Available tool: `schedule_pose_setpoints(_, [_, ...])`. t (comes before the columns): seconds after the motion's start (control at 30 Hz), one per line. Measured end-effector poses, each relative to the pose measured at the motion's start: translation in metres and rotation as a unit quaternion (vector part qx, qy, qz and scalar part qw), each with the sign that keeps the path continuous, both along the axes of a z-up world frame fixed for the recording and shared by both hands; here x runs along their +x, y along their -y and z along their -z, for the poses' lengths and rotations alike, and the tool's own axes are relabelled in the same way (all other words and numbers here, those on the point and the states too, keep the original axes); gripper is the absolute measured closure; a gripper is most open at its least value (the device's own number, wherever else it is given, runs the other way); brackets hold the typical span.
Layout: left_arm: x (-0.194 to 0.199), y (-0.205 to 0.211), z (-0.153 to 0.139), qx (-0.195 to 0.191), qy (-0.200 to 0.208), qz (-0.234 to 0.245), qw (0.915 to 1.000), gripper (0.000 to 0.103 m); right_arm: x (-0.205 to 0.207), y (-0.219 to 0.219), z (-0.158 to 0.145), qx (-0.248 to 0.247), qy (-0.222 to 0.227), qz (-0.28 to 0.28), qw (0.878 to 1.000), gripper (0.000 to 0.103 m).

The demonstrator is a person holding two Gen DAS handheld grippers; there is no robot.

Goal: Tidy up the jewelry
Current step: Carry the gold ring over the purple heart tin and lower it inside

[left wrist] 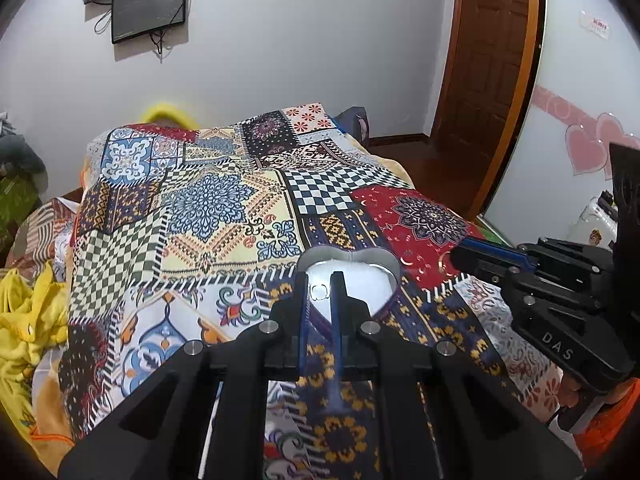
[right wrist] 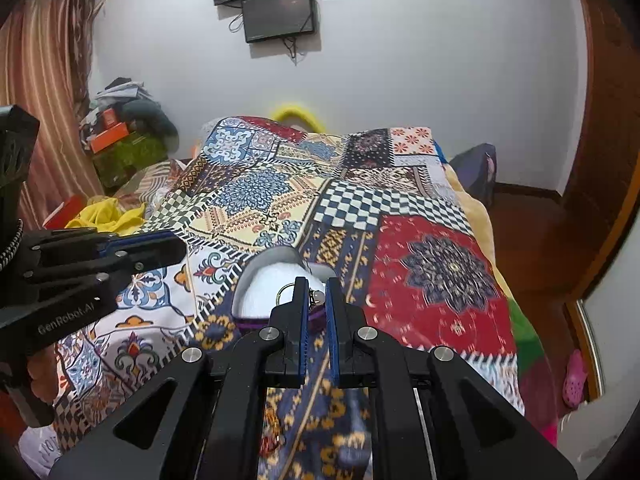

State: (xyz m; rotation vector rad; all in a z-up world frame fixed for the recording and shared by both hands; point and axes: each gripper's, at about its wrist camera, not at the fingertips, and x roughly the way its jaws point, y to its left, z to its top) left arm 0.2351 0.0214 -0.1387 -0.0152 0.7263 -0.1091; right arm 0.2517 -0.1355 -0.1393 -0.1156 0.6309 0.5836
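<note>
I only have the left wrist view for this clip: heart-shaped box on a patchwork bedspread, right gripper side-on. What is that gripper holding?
Observer: The right gripper pinches a small silvery piece just over the heart-shaped box.
Reviewer: Anything beside it?
Observer: A gold-coloured hoop shows next to one finger, over the white lining.
Reviewer: What lies beyond the bed's left side?
Observer: A striped curtain, with orange boxes on a pile.

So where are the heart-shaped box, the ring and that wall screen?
heart-shaped box [left wrist: 390, 268]: left wrist view, right rim.
ring [left wrist: 320, 291]: left wrist view, its band, between the fingers.
wall screen [right wrist: 279, 14]: right wrist view, dark glass.
</note>
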Motion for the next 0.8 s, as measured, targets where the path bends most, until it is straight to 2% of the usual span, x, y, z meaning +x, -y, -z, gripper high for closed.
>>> schedule_pose_setpoints(0.27, [0.026,0.001,0.016,-0.006,-0.023,0.019,0.9995,0.094,0.020,-0.021,0.008,-0.016,-0.012,-0.028,0.999,0.096])
schedule_pose_setpoints(0.63, [0.060,-0.002,0.042,-0.023,-0.066,0.041,0.9967,0.094,0.046,-0.034,0.031,-0.035,-0.065,-0.059,0.996,0.096])
schedule_pose_setpoints(0.8, [0.068,-0.003,0.046,-0.033,-0.075,0.047,0.9955,0.094,0.051,-0.038,0.036,-0.050,-0.074,-0.065,0.994,0.096])
